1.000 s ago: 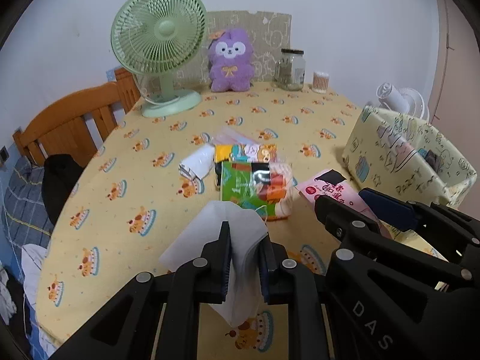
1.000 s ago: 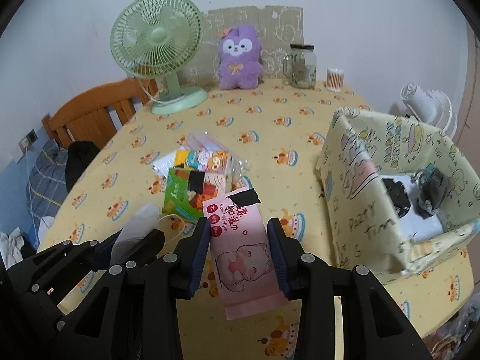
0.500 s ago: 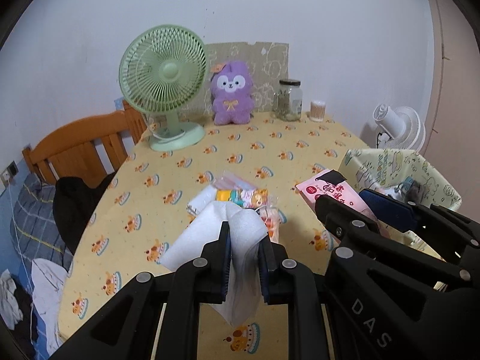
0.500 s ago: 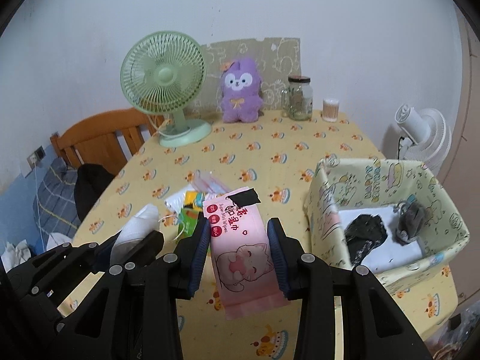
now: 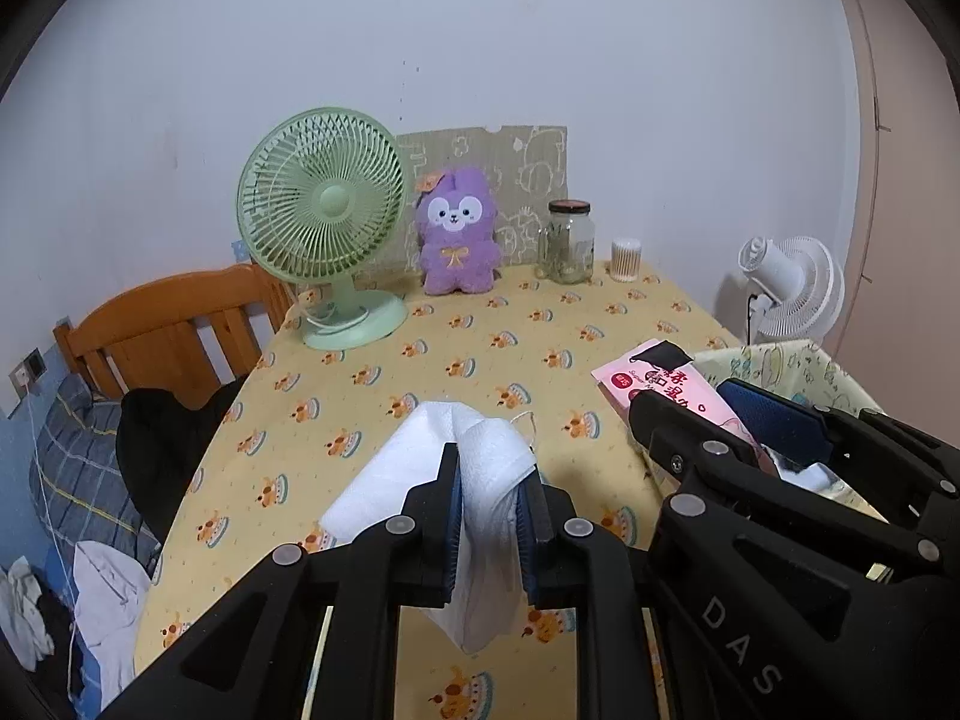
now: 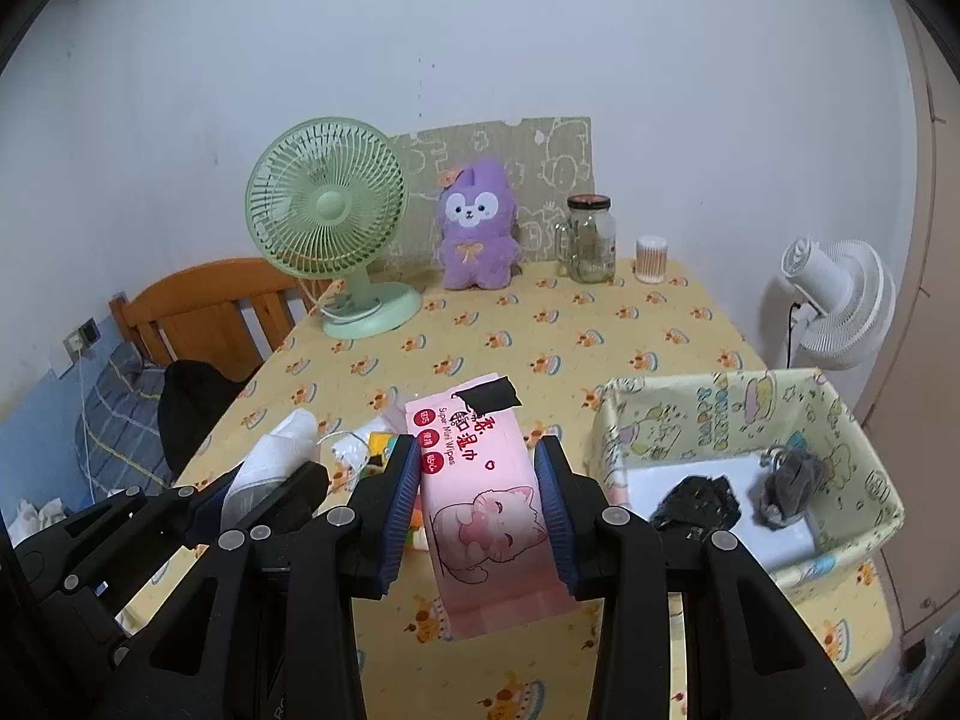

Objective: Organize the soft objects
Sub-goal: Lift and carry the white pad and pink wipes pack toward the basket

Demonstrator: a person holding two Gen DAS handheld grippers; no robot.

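Observation:
My left gripper (image 5: 489, 480) is shut on a white folded cloth (image 5: 432, 462) and holds it above the yellow tablecloth (image 5: 480, 336). My right gripper (image 6: 477, 468) is shut on a pink pack of wet wipes (image 6: 480, 492), also held in the air; the pack shows in the left wrist view (image 5: 666, 387) too. The left gripper with its cloth (image 6: 270, 468) sits just left of the right one. A printed fabric basket (image 6: 720, 408) stands to the right and holds a black soft item (image 6: 696, 501) and a grey one (image 6: 789, 480). Small packets (image 6: 360, 450) lie on the table behind the grippers.
At the table's far edge stand a green fan (image 5: 327, 222), a purple plush toy (image 5: 459, 240), a glass jar (image 5: 567, 240) and a cotton swab tub (image 5: 626, 252). A wooden chair (image 5: 174, 324) is at the left. A white fan (image 6: 840, 300) stands beyond the table's right side.
Both grippers have risen and pulled back from the table with their loads; the packets on the table have dropped out of the left wrist view, and the basket's inside now shows in the right wrist view.

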